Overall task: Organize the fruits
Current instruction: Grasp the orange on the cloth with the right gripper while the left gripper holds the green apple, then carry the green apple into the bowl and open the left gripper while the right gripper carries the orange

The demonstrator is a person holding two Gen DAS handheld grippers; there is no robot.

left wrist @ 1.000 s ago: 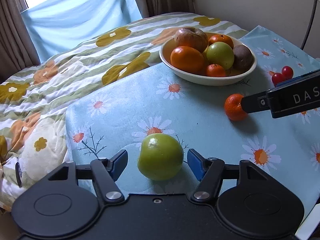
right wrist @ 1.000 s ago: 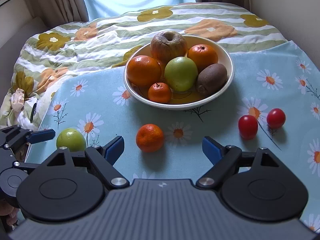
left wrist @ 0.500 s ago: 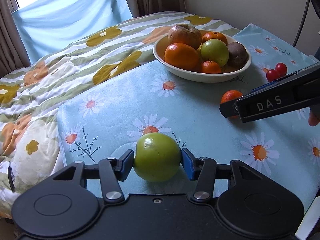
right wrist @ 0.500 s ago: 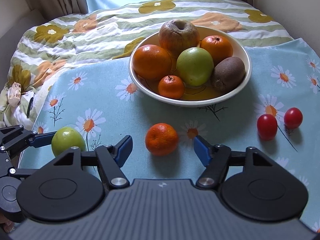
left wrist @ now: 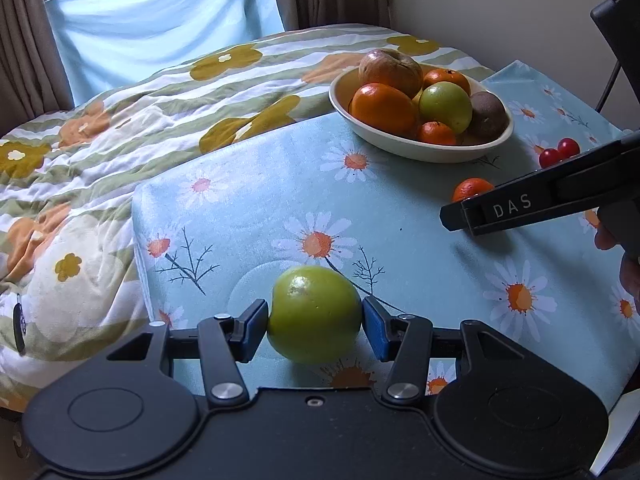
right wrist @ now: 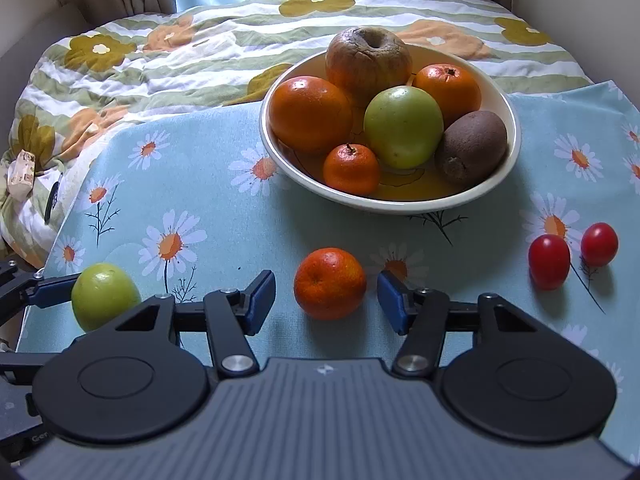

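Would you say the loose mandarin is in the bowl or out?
Out: the mandarin lies on the daisy cloth before the bowl.

soft daylight from window (left wrist: 160,20) behind, mild glare there, gentle shadows under fruit, sharp focus, fisheye bending at edges

The round green apple (left wrist: 314,314) between the pads of the matt black plastic left gripper (left wrist: 315,326) has smooth, glossy skin with a highlight. Ahead of the ribbed grey-and-black plastic right gripper (right wrist: 326,300), the small orange mandarin (right wrist: 330,283) looks finely dimpled. Beneath both lies a pale blue daisy-print cloth (right wrist: 208,184), matt and woven. Beyond it, the cream glazed bowl (right wrist: 400,202) shines softly; its brown kiwi (right wrist: 472,146) looks fuzzy, dull.
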